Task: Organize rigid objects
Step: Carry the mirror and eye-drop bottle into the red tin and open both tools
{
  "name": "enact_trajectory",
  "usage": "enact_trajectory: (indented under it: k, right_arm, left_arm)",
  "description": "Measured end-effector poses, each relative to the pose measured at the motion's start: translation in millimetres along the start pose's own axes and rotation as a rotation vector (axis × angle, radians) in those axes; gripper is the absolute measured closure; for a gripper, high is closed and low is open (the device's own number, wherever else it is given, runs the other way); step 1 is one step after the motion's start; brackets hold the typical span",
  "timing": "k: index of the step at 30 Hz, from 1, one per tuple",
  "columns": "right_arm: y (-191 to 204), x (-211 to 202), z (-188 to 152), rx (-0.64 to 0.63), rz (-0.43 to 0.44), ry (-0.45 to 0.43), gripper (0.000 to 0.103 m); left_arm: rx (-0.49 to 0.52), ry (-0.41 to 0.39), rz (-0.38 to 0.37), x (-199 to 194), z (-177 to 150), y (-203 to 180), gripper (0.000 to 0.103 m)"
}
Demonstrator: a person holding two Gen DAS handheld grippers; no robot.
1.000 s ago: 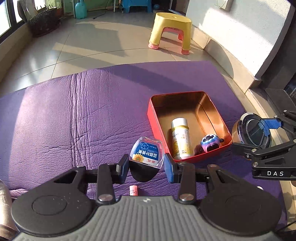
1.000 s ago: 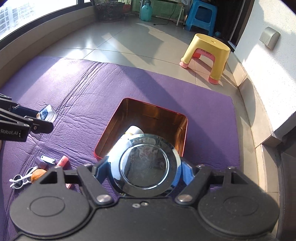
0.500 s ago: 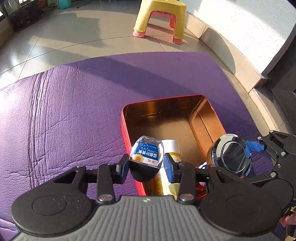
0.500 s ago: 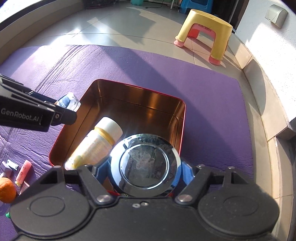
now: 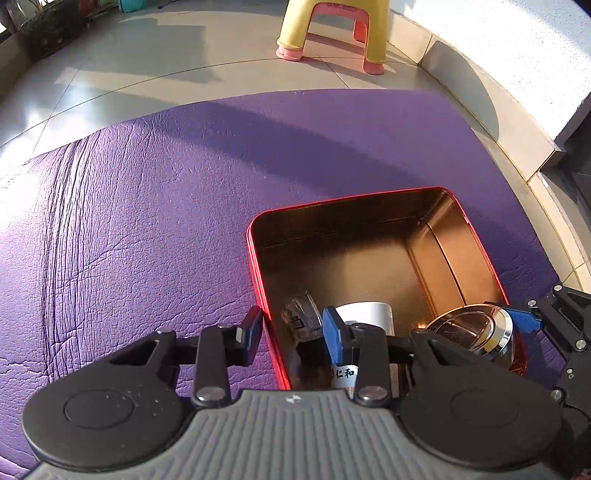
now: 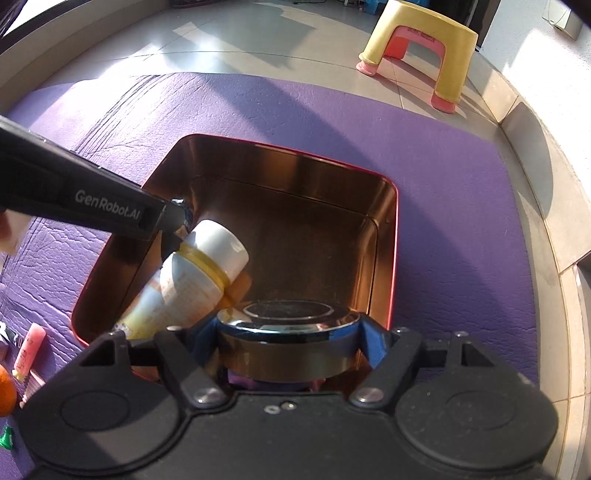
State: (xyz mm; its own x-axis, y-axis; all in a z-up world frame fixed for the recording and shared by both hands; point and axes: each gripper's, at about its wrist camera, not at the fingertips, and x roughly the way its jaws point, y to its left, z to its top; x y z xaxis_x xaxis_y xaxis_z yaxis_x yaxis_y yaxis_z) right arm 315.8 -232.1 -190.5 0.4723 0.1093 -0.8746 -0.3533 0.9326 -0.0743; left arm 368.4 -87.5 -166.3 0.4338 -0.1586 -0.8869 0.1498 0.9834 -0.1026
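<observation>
A red tin box [image 5: 458, 216] [image 6: 393, 221] with a gold inside sits on the purple mat. My left gripper [image 5: 291, 330] is open over the box's near left corner. The small clear container [image 5: 301, 319] lies loose in the box between its fingers. A white and yellow bottle [image 6: 201, 275] [image 5: 367, 314] lies in the box. My right gripper [image 6: 290, 332] is shut on a round chrome tin [image 6: 286, 334] [image 5: 476, 332] and holds it flat, low over the box's near right part.
A purple leather mat [image 5: 147, 221] covers the floor around the box. A yellow and pink stool [image 5: 332, 33] [image 6: 421, 48] stands beyond it. A pink tube [image 6: 29, 349] and an orange [image 6: 5, 393] lie on the mat at the left of the right wrist view.
My left gripper moved over the box, opened and let go of the clear container, which now lies inside. My right gripper lowered the chrome tin and turned it flat.
</observation>
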Motion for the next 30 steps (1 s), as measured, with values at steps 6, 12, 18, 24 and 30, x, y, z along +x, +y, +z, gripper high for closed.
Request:
enact_trajectory:
  k: [6, 12, 18, 24, 30]
  right_arm:
    - [-3.3, -16.5, -1.6, 0.049, 0.010, -0.037, 0.027]
    - [-4.1, -42.2, -3.3, 0.098, 0.019, -0.055, 0.027]
    - [5.6, -81.8, -7.5, 0.116, 0.027, -0.086, 0.023]
    - [24.4, -121.1, -21.4, 0.120, 0.030, -0.116, 0.019]
    - [48.8, -156.3, -36.8, 0.105, 0.037, -0.143, 0.017]
  left_arm:
    - [0.008, 0.012, -0.011, -15.3, -3.5, 2.5, 0.068]
    - [0.002, -0.017, -0.001, -46.0, -18.4, -2.1, 0.068]
    - [-0.002, -0.082, 0.014, -93.0, -34.2, -5.7, 0.068]
    - [-0.010, -0.129, 0.022, -139.0, -58.8, -5.5, 0.062]
    - [-0.027, -0.159, 0.030, -178.2, -91.8, 2.7, 0.050]
